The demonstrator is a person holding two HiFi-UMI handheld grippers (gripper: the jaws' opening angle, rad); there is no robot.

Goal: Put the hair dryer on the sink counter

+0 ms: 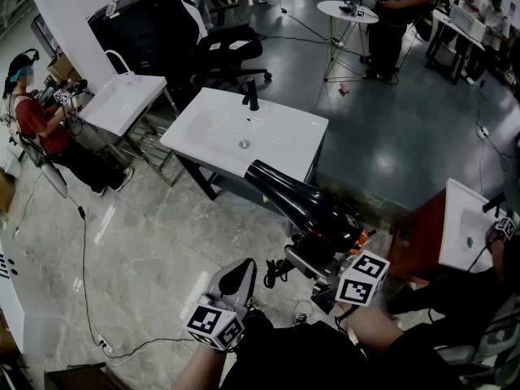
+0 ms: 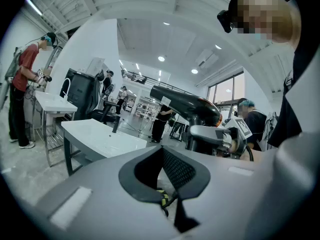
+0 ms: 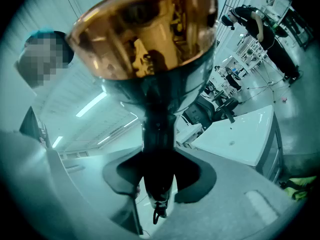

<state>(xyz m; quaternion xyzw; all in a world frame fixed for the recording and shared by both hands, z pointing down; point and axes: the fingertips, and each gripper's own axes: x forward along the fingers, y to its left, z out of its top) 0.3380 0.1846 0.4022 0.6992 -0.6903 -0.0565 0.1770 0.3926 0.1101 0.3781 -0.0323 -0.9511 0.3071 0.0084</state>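
A black hair dryer (image 1: pixel 305 205) with a copper-lined rear end hangs in the air just in front of the white sink counter (image 1: pixel 203 128), its nozzle aimed at the counter's near right corner. My right gripper (image 1: pixel 313 262) is shut on the dryer's handle, seen in the right gripper view as a dark stem (image 3: pixel 157 149) between the jaws under the copper end (image 3: pixel 150 44). My left gripper (image 1: pixel 240 279) is lower and to the left, shut and holding nothing. In the left gripper view the hair dryer (image 2: pixel 185 104) is beyond the left gripper (image 2: pixel 164 156), right of the sink counter (image 2: pixel 100 134).
A black faucet (image 1: pixel 252 96) stands at the counter's far edge. A second white sink (image 1: pixel 122 100) with a person in red (image 1: pixel 41 124) is at the left, a black office chair (image 1: pixel 219 51) behind, and another sink (image 1: pixel 471 226) at the right. A cable (image 1: pixel 85 258) runs across the floor.
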